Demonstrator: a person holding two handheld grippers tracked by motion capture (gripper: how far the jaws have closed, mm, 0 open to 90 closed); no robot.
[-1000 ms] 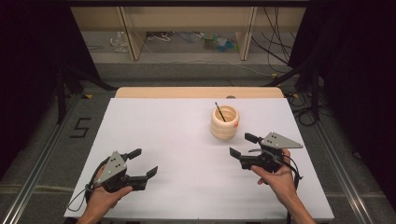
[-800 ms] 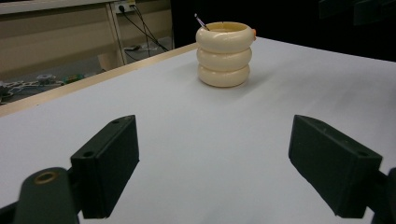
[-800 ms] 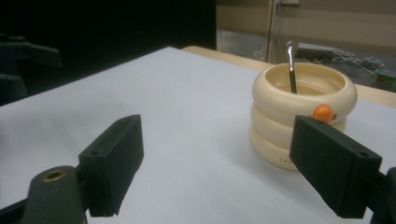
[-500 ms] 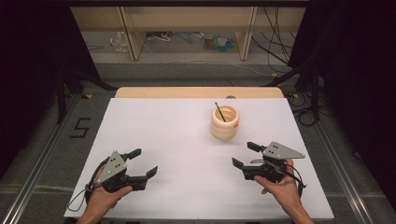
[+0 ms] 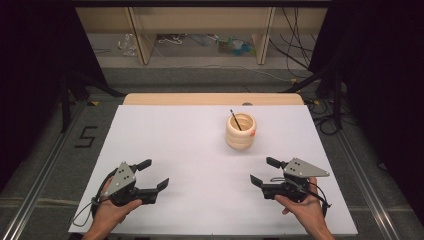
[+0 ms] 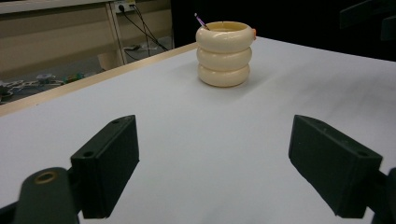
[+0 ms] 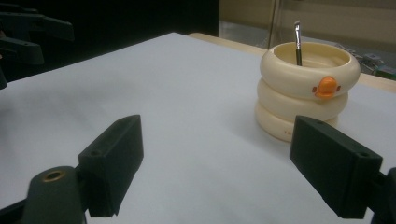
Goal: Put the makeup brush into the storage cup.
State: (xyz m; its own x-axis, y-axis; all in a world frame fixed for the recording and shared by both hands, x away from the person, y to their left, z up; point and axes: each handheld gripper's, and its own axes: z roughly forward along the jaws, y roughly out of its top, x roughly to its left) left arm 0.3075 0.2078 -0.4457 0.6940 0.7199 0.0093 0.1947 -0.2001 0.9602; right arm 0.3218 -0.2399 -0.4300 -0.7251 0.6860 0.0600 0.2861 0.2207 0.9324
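Jaws spread on both grippers, nothing held; ribbed cup (image 5: 240, 131) stands ahead, nearer right gripper (image 5: 265, 172) than left gripper (image 5: 153, 174).

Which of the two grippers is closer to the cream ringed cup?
The right gripper, at the table's near right: the cream ringed cup stands just beyond it, while the left gripper lies farther off across the white sheet. Both are open.

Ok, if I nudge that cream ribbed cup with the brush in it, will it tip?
Probably slides, not tips: the cup looks squat and wide-based. Its rounded, glossy rings may slip between jaws. The thin brush leans loosely inside, so it likely shifts.
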